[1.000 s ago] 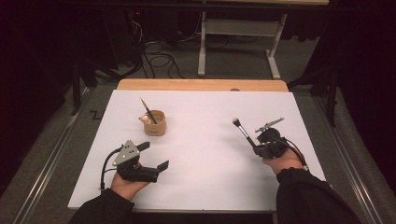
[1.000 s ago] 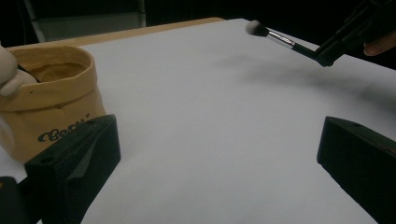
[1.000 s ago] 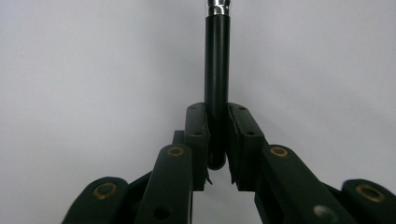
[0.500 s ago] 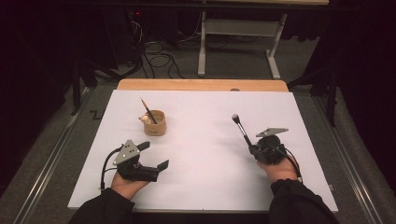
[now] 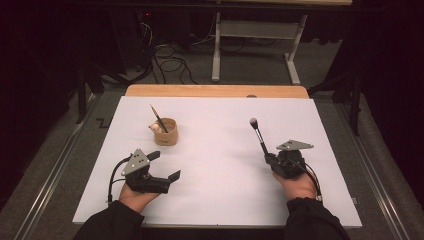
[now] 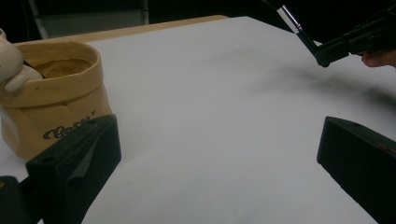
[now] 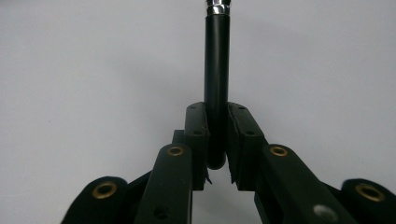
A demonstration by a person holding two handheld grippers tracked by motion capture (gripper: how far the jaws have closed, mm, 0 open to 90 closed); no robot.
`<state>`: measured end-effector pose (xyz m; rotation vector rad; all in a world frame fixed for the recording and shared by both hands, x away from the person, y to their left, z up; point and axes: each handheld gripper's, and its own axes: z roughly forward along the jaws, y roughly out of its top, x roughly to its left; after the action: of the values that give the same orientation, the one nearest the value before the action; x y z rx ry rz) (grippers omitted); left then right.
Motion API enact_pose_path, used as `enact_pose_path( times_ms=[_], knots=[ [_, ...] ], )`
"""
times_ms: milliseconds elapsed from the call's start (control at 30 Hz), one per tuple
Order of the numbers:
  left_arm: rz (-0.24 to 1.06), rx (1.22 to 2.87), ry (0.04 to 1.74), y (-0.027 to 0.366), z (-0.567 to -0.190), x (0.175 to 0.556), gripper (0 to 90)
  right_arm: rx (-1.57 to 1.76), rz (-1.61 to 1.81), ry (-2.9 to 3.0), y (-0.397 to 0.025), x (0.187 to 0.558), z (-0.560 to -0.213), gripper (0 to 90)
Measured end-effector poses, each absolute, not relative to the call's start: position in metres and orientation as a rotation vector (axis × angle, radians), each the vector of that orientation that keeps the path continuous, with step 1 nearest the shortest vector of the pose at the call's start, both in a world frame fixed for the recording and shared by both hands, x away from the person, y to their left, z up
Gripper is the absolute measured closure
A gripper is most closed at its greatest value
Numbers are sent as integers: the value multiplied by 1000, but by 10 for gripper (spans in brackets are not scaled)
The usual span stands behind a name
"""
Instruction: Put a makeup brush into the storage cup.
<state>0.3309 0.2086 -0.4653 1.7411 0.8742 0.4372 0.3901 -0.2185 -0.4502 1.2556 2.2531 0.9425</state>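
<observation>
A tan paper pot (image 5: 166, 133) stands left of centre on the white table (image 5: 220, 200), with a thin dark brush (image 5: 158, 118) and a small white object (image 5: 153, 128) in it. My left gripper (image 5: 164, 166) rests open just in front of the pot, nothing between its jaws. In the left gripper view the pot (image 6: 51, 93) sits by the left jaw of that gripper (image 6: 217, 154). My right gripper (image 5: 270, 158) is shut on the black handle of a makeup brush (image 5: 260, 140), whose pale head points away. The handle (image 7: 217, 70) is pinched between the pads of the right gripper (image 7: 217, 121).
A wooden strip (image 5: 215, 90) runs along the table's far edge. Beyond it are grey floor, loose cables (image 5: 170, 62) and the white legs of another table (image 5: 216, 50). The white sheet between the two grippers is bare.
The right hand has drawn back a little toward the person with the brush, and its grey plate has levelled. The left gripper has not moved.
</observation>
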Motion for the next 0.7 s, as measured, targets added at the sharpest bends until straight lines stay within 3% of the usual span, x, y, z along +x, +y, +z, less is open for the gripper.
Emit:
enact_pose_path(
  times_ms=[700],
  knots=[
    [447, 1741, 900, 210, -468, 333, 3, 1180, 1123, 2176, -222, 379, -466, 810]
  ],
)
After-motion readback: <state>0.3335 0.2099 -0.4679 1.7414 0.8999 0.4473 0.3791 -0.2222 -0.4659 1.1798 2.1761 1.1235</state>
